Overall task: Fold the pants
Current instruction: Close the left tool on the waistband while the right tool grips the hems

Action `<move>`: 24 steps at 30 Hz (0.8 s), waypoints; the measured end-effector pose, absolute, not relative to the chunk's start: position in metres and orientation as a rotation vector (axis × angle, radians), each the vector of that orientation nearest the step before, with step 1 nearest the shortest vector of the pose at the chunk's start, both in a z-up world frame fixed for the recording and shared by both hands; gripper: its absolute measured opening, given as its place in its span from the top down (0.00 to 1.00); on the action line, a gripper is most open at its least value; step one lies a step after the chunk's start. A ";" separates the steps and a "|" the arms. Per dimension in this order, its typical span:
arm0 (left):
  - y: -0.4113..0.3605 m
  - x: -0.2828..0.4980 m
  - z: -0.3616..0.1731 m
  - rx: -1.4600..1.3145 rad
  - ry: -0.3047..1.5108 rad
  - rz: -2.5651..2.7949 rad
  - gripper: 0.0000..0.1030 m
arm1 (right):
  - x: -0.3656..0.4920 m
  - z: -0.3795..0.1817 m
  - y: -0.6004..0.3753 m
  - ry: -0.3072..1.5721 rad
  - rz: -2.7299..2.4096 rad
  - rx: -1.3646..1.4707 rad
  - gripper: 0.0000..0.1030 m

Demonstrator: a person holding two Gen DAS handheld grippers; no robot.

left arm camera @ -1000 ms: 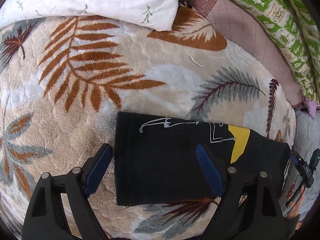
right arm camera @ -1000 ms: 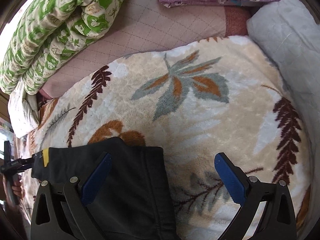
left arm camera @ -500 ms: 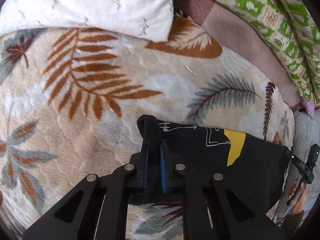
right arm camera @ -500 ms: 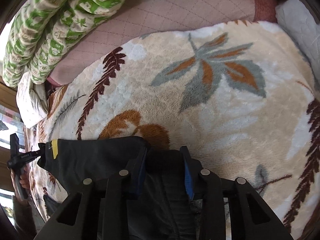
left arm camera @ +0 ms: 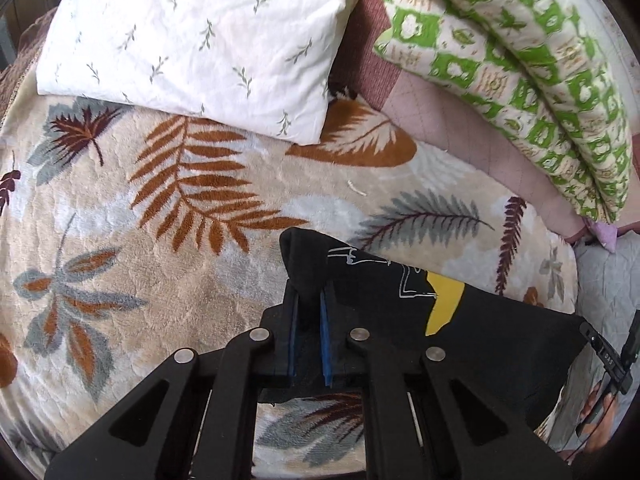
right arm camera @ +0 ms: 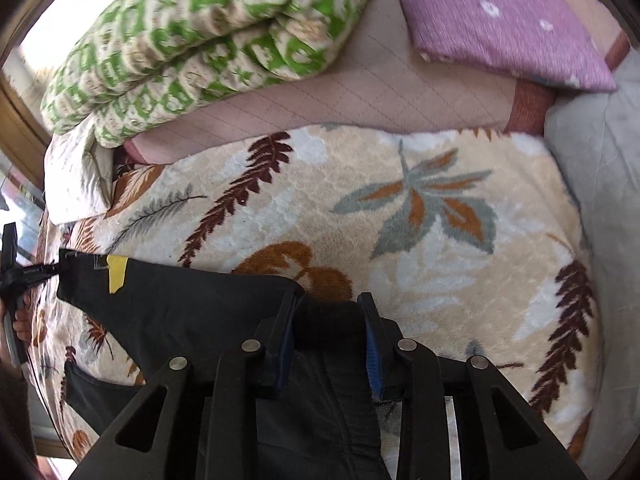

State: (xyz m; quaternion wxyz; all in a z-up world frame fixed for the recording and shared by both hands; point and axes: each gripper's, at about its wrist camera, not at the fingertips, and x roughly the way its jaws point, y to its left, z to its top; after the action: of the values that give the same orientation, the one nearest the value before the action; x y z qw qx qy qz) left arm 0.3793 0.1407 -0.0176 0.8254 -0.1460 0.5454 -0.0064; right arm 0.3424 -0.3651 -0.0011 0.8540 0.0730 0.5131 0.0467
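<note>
Your left gripper is clamped tight on one end of the black pants, its blue pads pinching a bunched fold of cloth that stands up above the fingertips. Your right gripper holds the other end of the pants; a thicker wad of fabric fills the gap between its blue pads, which press on it from both sides.

The pants hang stretched between the two grippers, just above the leaf-patterned blanket that covers the bed, on the side nearest you. A yellow patch and thin white line drawing show on the black cloth; in the right wrist view the yellow patch sits near the far left end of the garment.

At the blanket's far edge, a white pillow with small sprigs lies over the left corner. A green-and-cream quilt, folded, rests on the pink quilted sheet beyond the blanket. A purple pillow lies at the far right of that sheet
</note>
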 end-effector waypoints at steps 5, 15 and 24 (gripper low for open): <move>0.136 0.349 -0.003 -0.290 1.086 -0.015 0.93 | 0.320 0.021 -0.355 1.030 0.131 0.091 0.71; 0.150 0.277 0.013 -0.312 0.999 -0.011 0.93 | 0.248 0.043 -0.347 0.931 0.239 0.061 0.71; 0.163 0.202 0.000 -0.328 0.949 -0.036 0.93 | 0.175 0.012 -0.365 0.941 0.259 0.150 0.71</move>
State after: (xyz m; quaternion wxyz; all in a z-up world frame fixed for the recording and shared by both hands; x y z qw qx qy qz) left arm 0.2016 0.1627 0.0003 0.8763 -0.1573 0.4549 -0.0174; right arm 0.1754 -0.3655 0.0123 0.8805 0.0720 0.4518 0.1243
